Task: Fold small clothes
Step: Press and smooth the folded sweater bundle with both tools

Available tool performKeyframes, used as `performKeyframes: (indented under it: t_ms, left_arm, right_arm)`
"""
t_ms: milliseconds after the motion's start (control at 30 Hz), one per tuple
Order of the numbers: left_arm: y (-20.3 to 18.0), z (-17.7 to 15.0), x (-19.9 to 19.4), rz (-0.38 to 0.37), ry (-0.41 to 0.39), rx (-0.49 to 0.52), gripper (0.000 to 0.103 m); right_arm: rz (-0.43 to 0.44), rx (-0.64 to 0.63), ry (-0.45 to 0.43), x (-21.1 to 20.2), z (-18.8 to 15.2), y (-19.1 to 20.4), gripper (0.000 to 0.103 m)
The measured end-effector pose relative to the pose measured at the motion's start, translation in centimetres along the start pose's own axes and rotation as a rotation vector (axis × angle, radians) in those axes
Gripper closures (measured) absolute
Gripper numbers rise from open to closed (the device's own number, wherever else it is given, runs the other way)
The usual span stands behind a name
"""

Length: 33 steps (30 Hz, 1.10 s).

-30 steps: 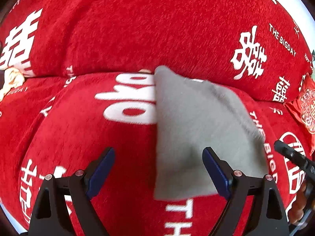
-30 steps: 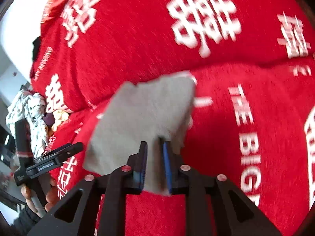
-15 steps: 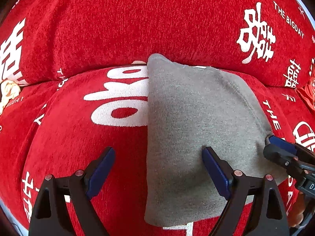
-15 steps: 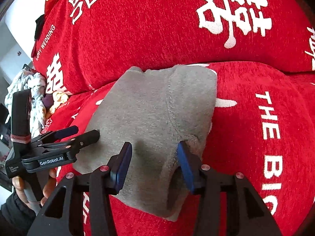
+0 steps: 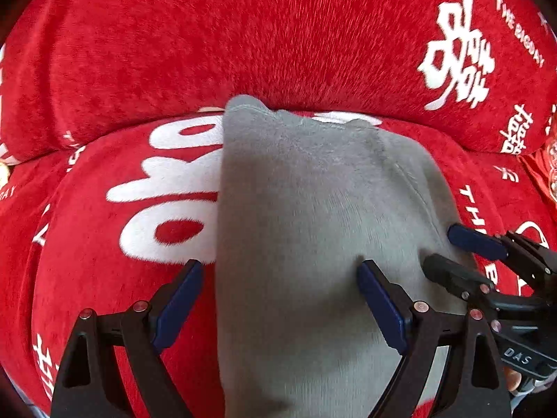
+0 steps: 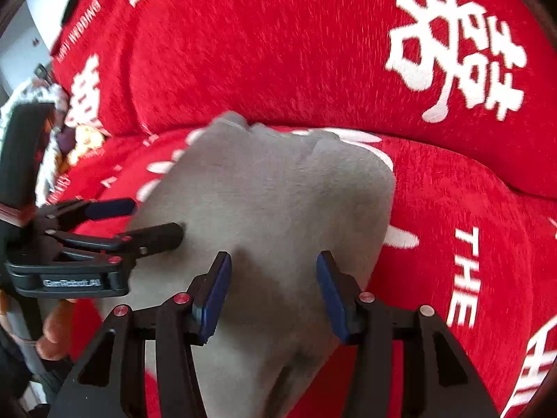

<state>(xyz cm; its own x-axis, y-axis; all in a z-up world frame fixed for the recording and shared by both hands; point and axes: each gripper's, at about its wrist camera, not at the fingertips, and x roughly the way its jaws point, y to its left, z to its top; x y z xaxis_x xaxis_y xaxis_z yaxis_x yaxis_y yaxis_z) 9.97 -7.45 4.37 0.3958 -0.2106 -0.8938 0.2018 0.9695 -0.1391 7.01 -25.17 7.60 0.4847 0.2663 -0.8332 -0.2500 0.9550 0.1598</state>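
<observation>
Your grey cloth (image 5: 313, 230) lies flat on the seat of the red sofa (image 5: 243, 45), its far edge against the backrest and its near part running down between your two tools. Your left tool (image 5: 278, 299) is spread wide and hovers over the cloth's left edge: one blue pad (image 5: 177, 303) sits above the red cover with its white lettering, the other above the grey fabric. Your right tool (image 6: 273, 296) is half spread, its jaws have just been opening, and the cloth lies beneath and between the pads without being pinched. In the right view your hand (image 6: 52, 331) shows under the left tool.
</observation>
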Motion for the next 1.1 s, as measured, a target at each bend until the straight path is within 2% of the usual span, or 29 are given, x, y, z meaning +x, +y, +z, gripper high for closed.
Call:
performKeyframes:
  t_ms: [167,200,233,333,400,500,633,700,767,867,1000,1100]
  left_arm:
    - [0.2,2.3,2.4,0.008,0.042,-0.012,0.012]
    - [0.2,2.6,2.8,0.011,0.050,-0.013,0.004]
    - [0.4,3.0,3.1,0.029,0.053,-0.016,0.001]
    - [1.4,3.3,2.2,-0.004,0.037,-0.019,0.001]
    - [3.1,3.0,1.0,-0.032,0.019,-0.039,0.001]
    - [6.3,2.0,-0.6,-0.128,0.027,-0.077,0.001]
    - [9.8,0.4,-1.6,-0.184,0.034,-0.123,0.001]
    - [10.3,-0.1,-1.3,-0.205,0.055,-0.152,0.001]
    - [10.1,-0.4,-0.6,-0.241,0.076,-0.175,0.001]
    - [8.2,-0.5,0.0,-0.266,0.090,-0.159,0.001]
    - [5.2,-0.1,0.8,-0.264,0.105,-0.103,0.001]
    - [4.0,0.1,1.7,-0.268,0.123,-0.098,0.001]
  right_arm:
    - [-0.018,0.048,0.015,2.0,2.3,-2.6,0.046]
    - [-0.025,0.063,0.020,2.4,2.7,-3.1,0.043]
    - [-0.031,0.081,0.030,2.9,3.0,-3.7,0.043]
    - [-0.009,0.131,0.039,2.9,3.5,-4.8,0.041]
    - [0.001,0.164,0.002,1.4,3.0,-5.3,0.038]
    - [0.034,0.213,-0.023,-0.9,1.1,-6.7,0.032]
    - [0.126,0.342,-0.034,-3.2,-1.9,-9.5,0.032]
    - [0.166,0.394,-0.044,-3.7,-2.8,-10.1,0.032]
    - [0.201,0.428,-0.031,-3.1,-3.4,-10.0,0.032]
    - [0.230,0.441,0.009,-1.4,-3.3,-9.0,0.032]
    - [0.239,0.425,0.050,0.6,-2.8,-7.1,0.032]
    - [0.234,0.430,0.065,1.9,-2.5,-6.4,0.032]
